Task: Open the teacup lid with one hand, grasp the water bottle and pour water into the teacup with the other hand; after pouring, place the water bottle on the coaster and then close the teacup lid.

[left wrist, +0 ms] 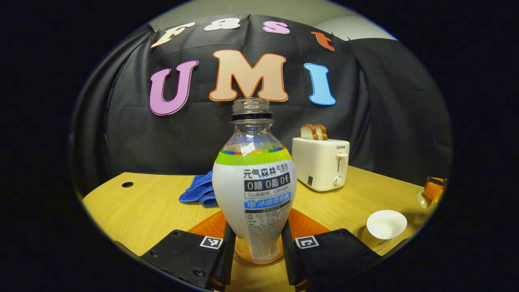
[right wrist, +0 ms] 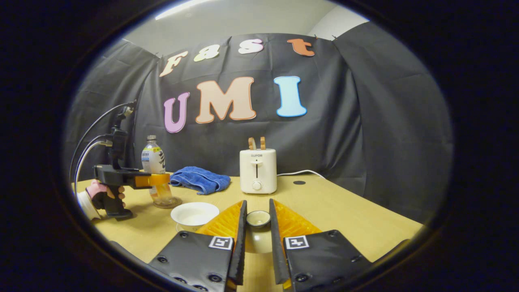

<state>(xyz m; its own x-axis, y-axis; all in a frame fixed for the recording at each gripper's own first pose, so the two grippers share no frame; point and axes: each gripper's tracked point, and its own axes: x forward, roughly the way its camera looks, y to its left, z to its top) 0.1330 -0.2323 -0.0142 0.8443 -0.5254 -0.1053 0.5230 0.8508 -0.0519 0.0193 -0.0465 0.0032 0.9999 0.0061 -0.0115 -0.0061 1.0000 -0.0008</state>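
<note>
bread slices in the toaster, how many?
2: both slices stand side by side in the slots on top of the toaster, one left of the other. None else visible.

Uncapped water bottle (left wrist: 254, 190) upright on coaster (left wrist: 302, 227); white teacup (left wrist: 385, 225) open.

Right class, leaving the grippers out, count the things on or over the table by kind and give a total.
Water bottle: 1
Teacup: 1
Teacup lid: 1
Coaster: 1
Toaster: 1
Bread slices: 2
Blue cloth: 1
Total: 8
</note>
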